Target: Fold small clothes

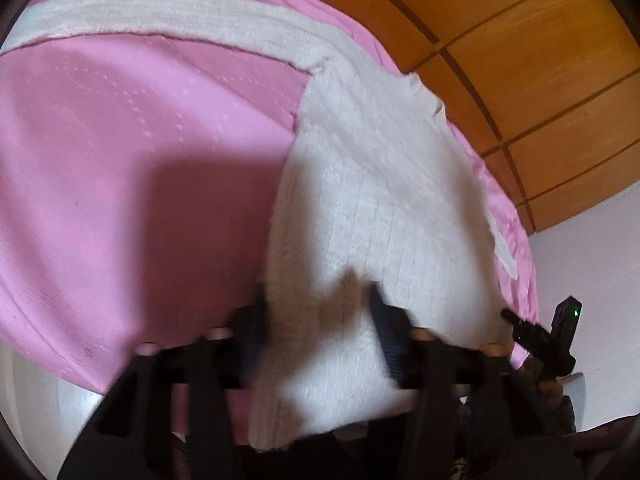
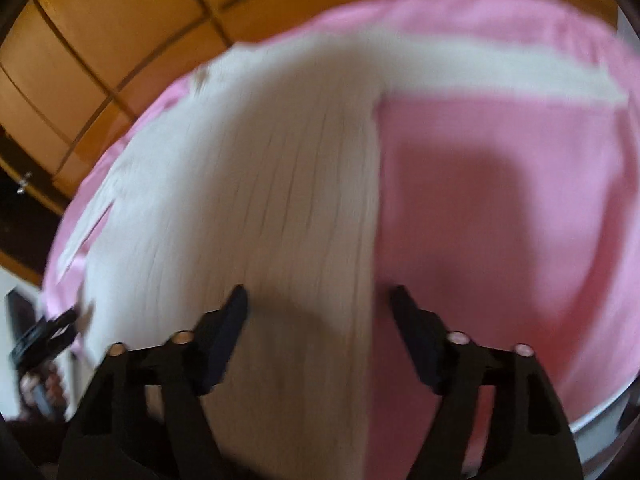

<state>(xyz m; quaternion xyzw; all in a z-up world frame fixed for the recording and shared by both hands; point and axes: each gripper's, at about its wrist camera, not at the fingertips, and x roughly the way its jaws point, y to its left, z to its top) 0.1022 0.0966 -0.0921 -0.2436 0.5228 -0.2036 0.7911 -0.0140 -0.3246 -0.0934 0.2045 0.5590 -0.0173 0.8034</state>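
We see a white ribbed garment (image 1: 376, 184) lying spread on a pink sheet (image 1: 132, 128) over a white surface (image 1: 36, 392), before wooden panelling (image 1: 520, 60). The left gripper (image 1: 318, 322) has its 2 fingers parted around the near hem; motion blur leaves contact uncertain. The right gripper (image 2: 320, 312) is spread wide, straddling the garment's (image 2: 256, 184) straight edge without gripping it.

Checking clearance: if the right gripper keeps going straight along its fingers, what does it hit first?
Likely the white garment: its right edge runs between the open right gripper fingers, pink sheet beside it. Blur hides the depth.
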